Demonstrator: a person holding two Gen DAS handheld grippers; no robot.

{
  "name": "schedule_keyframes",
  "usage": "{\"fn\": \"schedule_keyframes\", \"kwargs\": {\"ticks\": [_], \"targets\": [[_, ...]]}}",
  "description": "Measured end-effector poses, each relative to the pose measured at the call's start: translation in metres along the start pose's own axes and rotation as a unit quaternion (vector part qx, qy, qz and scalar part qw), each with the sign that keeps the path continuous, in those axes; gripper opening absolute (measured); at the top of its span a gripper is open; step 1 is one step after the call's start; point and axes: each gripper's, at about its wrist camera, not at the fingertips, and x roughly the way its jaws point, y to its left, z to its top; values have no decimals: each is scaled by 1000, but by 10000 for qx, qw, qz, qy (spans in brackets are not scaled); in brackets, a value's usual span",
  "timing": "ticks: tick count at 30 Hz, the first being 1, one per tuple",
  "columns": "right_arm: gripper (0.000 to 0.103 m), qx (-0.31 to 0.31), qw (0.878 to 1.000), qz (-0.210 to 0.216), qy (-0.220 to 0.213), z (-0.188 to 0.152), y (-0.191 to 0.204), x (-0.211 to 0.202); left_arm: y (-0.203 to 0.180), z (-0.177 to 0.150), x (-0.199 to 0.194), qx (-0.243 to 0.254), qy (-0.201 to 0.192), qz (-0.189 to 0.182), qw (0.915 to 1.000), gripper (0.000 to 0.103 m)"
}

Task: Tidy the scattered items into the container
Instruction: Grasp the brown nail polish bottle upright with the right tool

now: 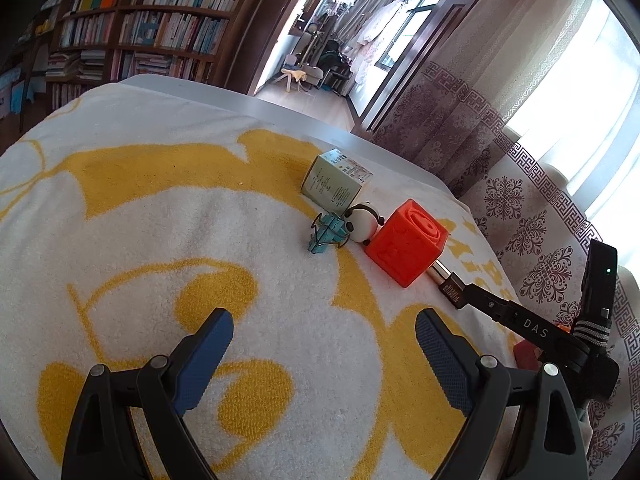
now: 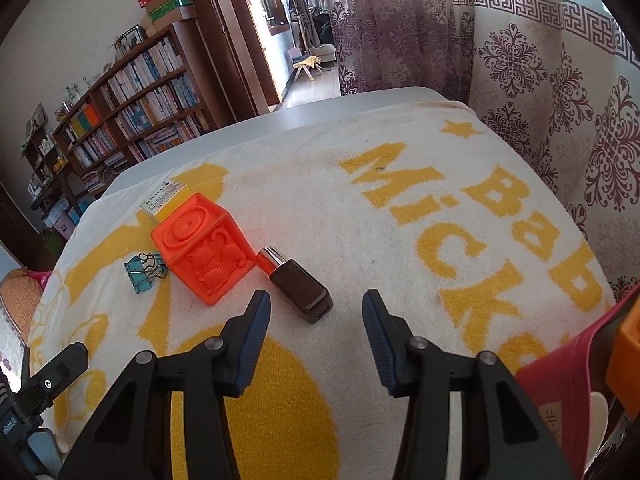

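An orange embossed cube [image 1: 406, 247] [image 2: 204, 250] sits on the white and yellow towel [image 1: 168, 220]. Beside it lie a small panda figure [image 1: 362, 222], teal binder clips [image 1: 326, 236] [image 2: 142, 272], a pale green carton [image 1: 334, 182] [image 2: 164, 200] and a dark brown bottle with a silver cap [image 2: 298, 286] [image 1: 448, 284]. My left gripper [image 1: 324, 340] is open and empty, short of the clips. My right gripper [image 2: 316, 312] is open and empty, its fingers straddling the near end of the bottle. The right gripper's body also shows in the left wrist view [image 1: 532, 328].
A red container edge [image 2: 560, 380] with an orange object [image 2: 624, 344] shows at the right gripper's lower right. The table's grey far edge [image 1: 280, 110] borders the towel. Patterned curtains [image 2: 520, 60] hang close on the right; bookshelves [image 1: 152, 28] stand behind.
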Motion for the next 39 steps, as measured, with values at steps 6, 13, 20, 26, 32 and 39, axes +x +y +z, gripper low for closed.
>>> {"fn": "schedule_keyframes", "kwargs": {"ticks": [6,13,20,26,32,39], "targets": [[52,-385,9991,-57,182,7,18,25,7,-1,3,-219,133,-32,9997,94],[38,-226,9996,-72,158,6,9,23,11,-2,3,-319,161,-96,9993,94],[33,-413,9984,-326,192,3,15,21,7,-5,3,-163,130,-21,9998,94],[32,-176,9997,-72,176,5,2,16,8,-5,3,-176,123,-71,9997,94],[36,-302,9995,9,-4,10,9,18,4,-5,4,-93,154,-77,9998,94],[28,-311,9993,-23,193,10,10,26,5,-5,3,-115,140,-92,9998,94]]}}
